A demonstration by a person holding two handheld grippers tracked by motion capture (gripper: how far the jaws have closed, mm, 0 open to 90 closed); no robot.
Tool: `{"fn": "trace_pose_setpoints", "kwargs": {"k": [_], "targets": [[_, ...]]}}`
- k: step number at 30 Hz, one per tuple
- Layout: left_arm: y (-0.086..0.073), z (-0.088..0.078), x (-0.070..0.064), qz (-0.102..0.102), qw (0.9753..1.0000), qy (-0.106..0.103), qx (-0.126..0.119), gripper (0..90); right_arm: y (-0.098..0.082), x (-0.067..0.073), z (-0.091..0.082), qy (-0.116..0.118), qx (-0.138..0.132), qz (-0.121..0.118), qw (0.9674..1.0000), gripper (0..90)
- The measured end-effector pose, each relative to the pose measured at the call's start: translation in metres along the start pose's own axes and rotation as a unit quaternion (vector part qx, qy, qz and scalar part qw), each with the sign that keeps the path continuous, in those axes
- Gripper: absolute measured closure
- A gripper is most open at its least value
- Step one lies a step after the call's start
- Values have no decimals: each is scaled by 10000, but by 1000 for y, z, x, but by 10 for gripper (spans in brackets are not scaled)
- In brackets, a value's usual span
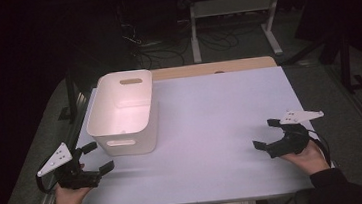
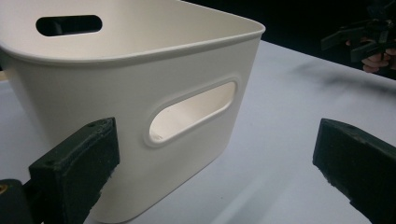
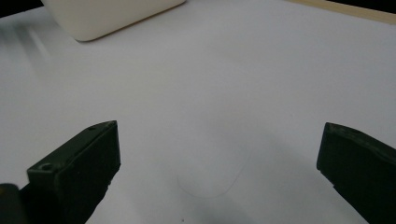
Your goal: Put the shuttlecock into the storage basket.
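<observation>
A person at the near edge of a white counter (image 1: 212, 129) holds a claw in each hand, both with jaws spread wide and gripping nothing. The left claw (image 1: 95, 159) sits low at the near left corner of the counter, and just ahead of it stands a white plastic storage bin (image 1: 122, 112), upright and open-topped, with a slot handle cut into each end wall. Seen from the left claw's own camera, the bin (image 2: 140, 93) looms close: its near end wall, with the oval handle slot (image 2: 194, 112), lies ahead of the open jaws and a little toward the left one, which may be just touching the wall or merely in front of it; the picture does not settle that. The right claw (image 1: 266, 134) rests well apart from the bin, over bare counter at the far right; from its own camera only a rounded corner of the bin (image 3: 112, 14) peeks in at the top left, far ahead.

By the look of it, the work is at its opening step: an approach to the bin, nothing yet taken hold of. The next move likely calls for the left claw to ease forward and close on the bin's rim or handle slot, while the right claw would have to cross the counter to lend support.
</observation>
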State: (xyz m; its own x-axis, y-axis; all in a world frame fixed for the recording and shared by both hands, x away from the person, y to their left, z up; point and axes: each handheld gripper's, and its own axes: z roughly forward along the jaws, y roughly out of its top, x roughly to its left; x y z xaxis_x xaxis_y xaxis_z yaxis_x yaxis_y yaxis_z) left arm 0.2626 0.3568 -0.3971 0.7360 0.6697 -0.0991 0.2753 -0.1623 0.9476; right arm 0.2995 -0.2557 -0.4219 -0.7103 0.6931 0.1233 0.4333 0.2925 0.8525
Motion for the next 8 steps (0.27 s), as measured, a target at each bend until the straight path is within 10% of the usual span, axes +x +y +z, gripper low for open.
{"fn": "trace_pose_setpoints", "kwargs": {"k": [8], "targets": [[0, 0, 0, 10, 10000, 12, 19, 3, -7, -1, -2, -51, 3, 15, 10000, 0]]}}
